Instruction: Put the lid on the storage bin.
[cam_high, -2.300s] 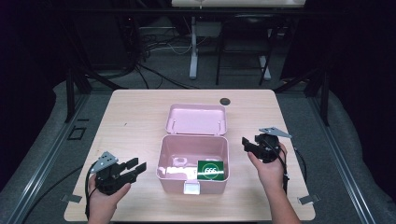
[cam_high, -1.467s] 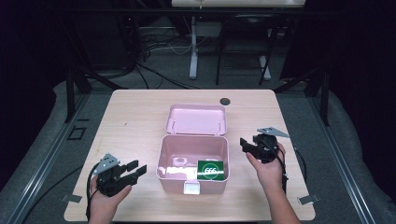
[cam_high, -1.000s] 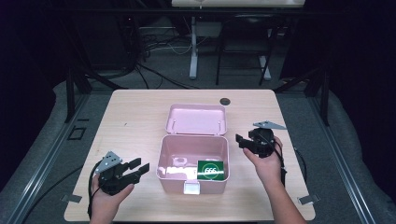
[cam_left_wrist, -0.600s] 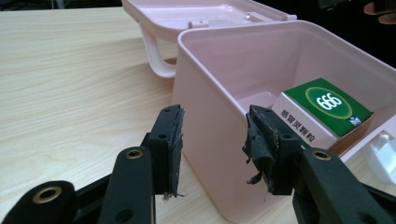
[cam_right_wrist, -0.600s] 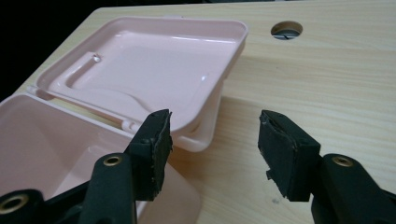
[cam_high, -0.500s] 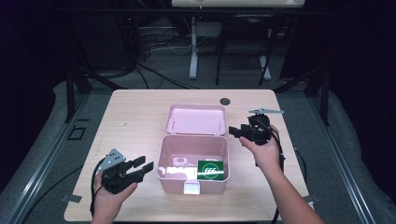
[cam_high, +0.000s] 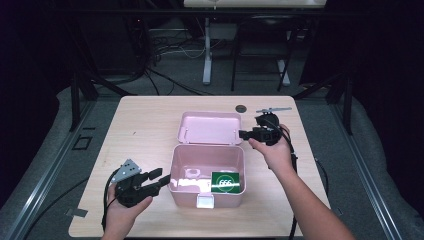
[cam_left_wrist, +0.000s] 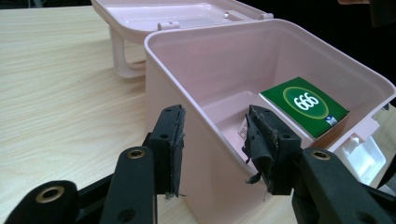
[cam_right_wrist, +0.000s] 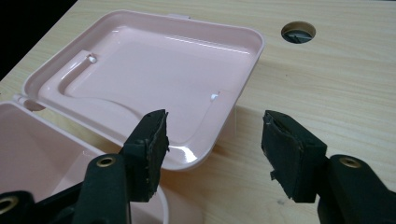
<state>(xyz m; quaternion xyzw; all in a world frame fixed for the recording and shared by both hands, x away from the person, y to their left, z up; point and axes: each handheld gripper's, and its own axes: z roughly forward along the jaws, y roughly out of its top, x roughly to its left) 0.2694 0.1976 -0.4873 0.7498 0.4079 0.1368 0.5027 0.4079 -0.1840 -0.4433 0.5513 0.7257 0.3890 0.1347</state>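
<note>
Now right tongs at lid edge, agape; previously farther right.

The one thing that can be read is the number "666", in white figures inside a ringed oval on the green packet lying in the pink box; a small white mark at the packet's corner is too small to make out

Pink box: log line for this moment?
pink box open | lid flat behind | right gripper open at lid edge | left gripper open straddling wall
</note>
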